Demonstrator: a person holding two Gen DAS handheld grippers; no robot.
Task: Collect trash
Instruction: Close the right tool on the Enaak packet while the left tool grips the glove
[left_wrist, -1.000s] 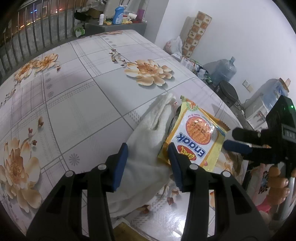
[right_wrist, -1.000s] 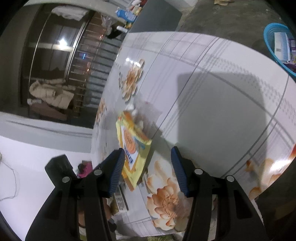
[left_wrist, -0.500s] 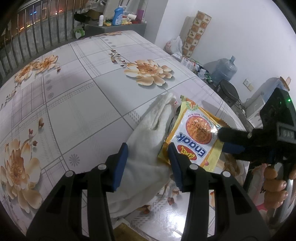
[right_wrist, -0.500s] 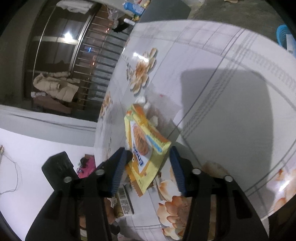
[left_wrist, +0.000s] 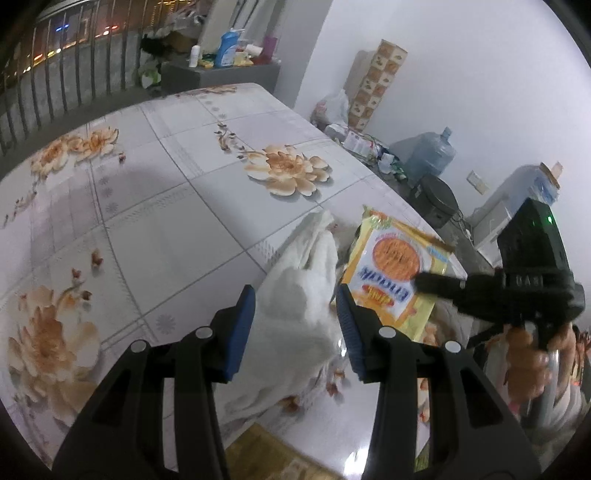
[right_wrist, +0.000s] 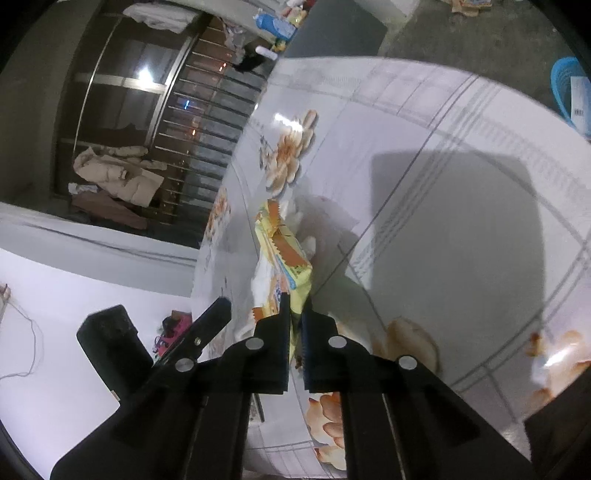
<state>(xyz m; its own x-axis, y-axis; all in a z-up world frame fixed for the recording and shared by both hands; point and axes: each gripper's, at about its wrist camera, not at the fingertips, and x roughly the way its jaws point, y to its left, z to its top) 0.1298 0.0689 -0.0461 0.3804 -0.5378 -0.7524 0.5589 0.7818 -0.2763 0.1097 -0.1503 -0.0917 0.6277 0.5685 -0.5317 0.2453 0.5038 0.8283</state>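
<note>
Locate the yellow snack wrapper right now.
The yellow snack wrapper lies near the table's right edge beside the white cloth, pinched by the right gripper.

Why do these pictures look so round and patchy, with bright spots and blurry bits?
Both views are fisheye: dark corners, and the table bulges. Left wrist view: the yellow snack packet is slightly smeared, its lettering soft. Right wrist view: white glare on the tablecloth, a big dark shadow across it, and the right gripper, shut on the packet, looms large.

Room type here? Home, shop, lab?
Likely a lived-in home room: a table in flowered oilcloth, a water jug on the floor, a barred window with laundry behind.
</note>
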